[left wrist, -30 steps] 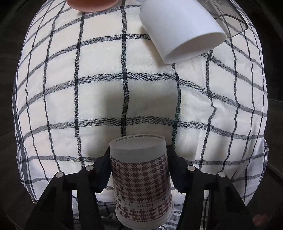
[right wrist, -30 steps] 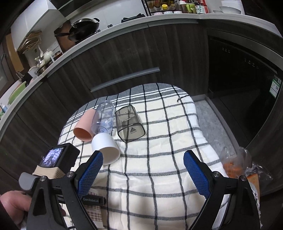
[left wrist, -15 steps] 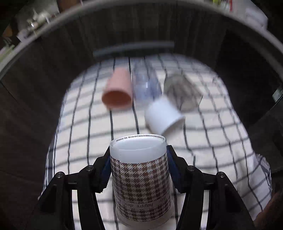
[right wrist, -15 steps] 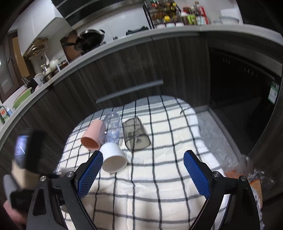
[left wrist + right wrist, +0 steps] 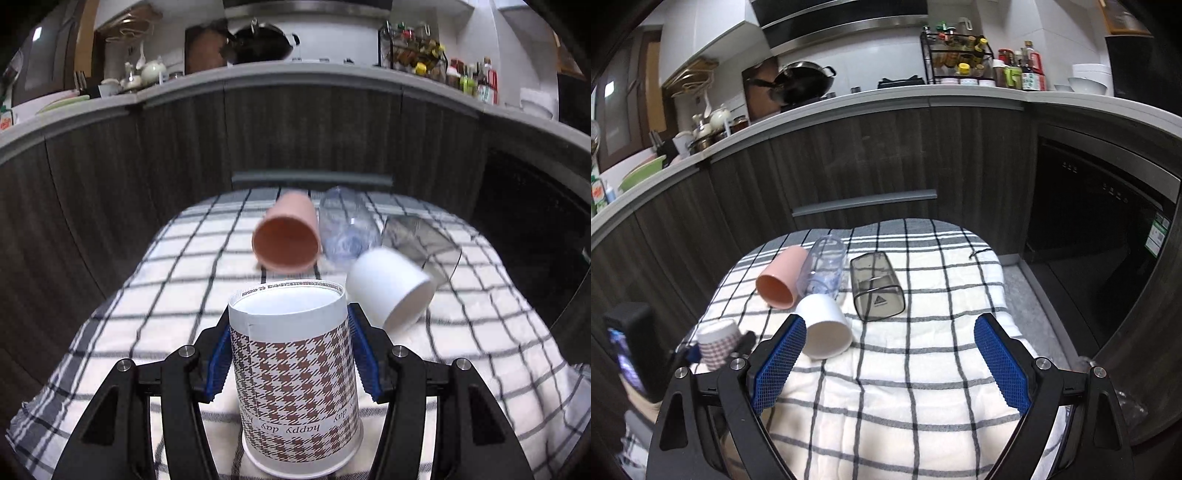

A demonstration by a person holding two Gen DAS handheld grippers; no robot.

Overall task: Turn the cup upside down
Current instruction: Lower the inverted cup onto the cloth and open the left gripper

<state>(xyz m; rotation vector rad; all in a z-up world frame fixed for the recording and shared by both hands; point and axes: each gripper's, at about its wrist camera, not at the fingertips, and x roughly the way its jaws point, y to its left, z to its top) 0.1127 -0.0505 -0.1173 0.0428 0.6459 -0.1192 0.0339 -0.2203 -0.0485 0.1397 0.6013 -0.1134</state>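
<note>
My left gripper (image 5: 290,354) is shut on a brown houndstooth paper cup (image 5: 295,373). The cup stands upside down, its wide rim low and its recessed base on top, over the checked cloth (image 5: 155,317). The same cup (image 5: 718,343) shows at the left of the right wrist view, held by the left gripper (image 5: 716,350). My right gripper (image 5: 890,363) is open and empty above the cloth (image 5: 923,387).
Lying on their sides on the cloth are a pink cup (image 5: 288,234), a clear cup (image 5: 347,227), a white cup (image 5: 391,290) and a smoky square cup (image 5: 424,243). Dark cabinet fronts (image 5: 295,140) stand behind. A plastic bag (image 5: 1126,402) lies at the right.
The left gripper has tilted up from looking down at the cloth to looking level across it, with the houndstooth cup held. The right gripper has also tilted up slightly.
</note>
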